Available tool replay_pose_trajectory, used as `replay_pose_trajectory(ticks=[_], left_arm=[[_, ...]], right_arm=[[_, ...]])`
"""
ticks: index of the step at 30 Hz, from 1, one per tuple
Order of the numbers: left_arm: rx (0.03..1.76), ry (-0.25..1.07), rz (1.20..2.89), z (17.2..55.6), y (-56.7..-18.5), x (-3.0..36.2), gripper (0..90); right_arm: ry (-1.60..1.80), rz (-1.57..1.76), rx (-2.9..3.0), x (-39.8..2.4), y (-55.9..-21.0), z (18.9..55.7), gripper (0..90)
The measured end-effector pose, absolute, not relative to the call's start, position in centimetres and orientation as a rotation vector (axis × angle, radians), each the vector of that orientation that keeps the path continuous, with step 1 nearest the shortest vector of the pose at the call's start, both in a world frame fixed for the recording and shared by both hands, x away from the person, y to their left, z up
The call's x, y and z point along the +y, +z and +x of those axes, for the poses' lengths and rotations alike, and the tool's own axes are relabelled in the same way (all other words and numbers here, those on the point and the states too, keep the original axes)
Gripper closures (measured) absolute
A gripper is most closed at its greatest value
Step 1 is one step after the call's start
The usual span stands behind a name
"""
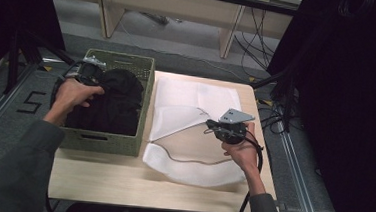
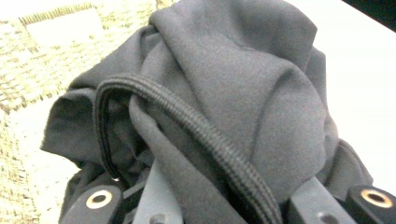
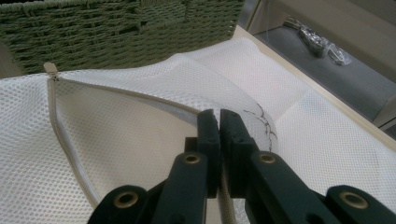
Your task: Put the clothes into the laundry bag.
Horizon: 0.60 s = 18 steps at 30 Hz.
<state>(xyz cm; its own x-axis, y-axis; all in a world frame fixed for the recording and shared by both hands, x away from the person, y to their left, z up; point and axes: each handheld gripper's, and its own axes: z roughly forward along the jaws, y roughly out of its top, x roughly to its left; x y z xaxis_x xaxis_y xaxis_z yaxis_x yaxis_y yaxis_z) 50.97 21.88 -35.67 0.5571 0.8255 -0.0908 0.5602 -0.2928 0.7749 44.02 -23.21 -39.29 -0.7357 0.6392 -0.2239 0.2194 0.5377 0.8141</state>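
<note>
A: We see the left gripper (image 1: 92, 73) clamped on the black garment (image 1: 111, 100), over the green wicker basket (image 1: 123, 144).

B: We note the right gripper (image 3: 218, 122) pinching the white mesh laundry bag (image 1: 191, 171) on the table (image 1: 100, 182).

The left hand (image 1: 71, 94) reaches forward with its sleeved forearm angled up and inward, and the left gripper (image 1: 89, 72) has its jaws clamped. The right hand (image 1: 241, 151) sits wrist-low, its right gripper (image 3: 219, 122) pinched tight, jaws nearly meeting.
</note>
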Motion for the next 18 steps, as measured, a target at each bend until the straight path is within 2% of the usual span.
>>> replay_pose_trajectory(ticks=[9,18], left_arm=[[1.002,0.485,1.961,47.5,-29.4,22.2,76.2],[0.9,0.452,1.923,43.5,-23.2,21.6,76.3]], right_arm=[[1.094,0.692,2.272,-23.3,-39.2,44.0,88.2],[1.096,0.698,2.272,-23.3,-39.1,44.0,88.3]])
